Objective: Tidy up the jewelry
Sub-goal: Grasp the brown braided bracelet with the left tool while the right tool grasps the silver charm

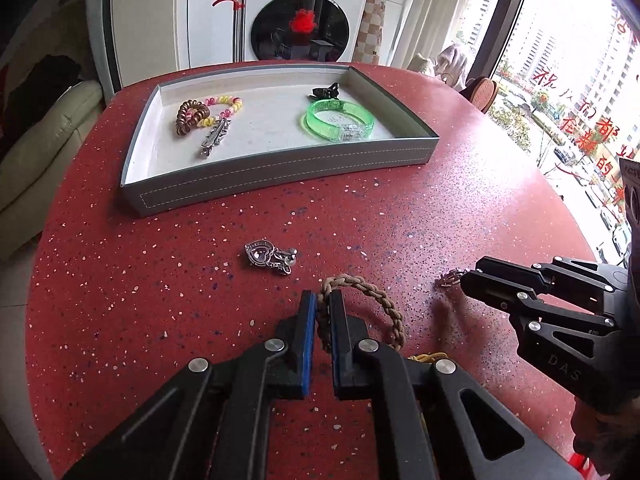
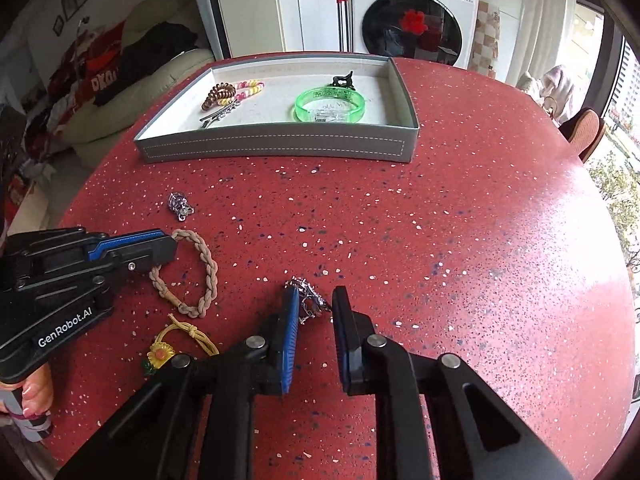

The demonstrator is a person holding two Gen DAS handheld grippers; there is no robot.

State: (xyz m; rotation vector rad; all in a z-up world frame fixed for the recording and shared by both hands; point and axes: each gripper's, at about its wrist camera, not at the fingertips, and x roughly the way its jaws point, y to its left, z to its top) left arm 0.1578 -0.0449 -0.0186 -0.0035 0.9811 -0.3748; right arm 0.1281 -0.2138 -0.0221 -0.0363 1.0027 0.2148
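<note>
A grey tray [image 1: 280, 168] [image 2: 276, 148] at the table's far side holds a green bangle [image 1: 338, 120] [image 2: 330, 106], coil and bead hair ties [image 1: 192, 116] [image 2: 218, 96], a silver clip [image 1: 214, 140] and a black claw clip [image 1: 325, 90]. My left gripper [image 1: 323, 300] [image 2: 170, 245] is shut on a braided tan bracelet [image 1: 384, 304] [image 2: 208, 272] lying on the table. My right gripper [image 2: 316, 300] [image 1: 464, 278] is open around a silver jewelry piece [image 2: 308, 296] [image 1: 450, 279] on the table.
A silver heart pendant [image 1: 268, 257] [image 2: 179, 203] lies on the red speckled table [image 1: 400, 220] [image 2: 440, 220]. A yellow flower hair tie [image 2: 176, 344] lies near the front left. A washing machine and sofa stand beyond the table.
</note>
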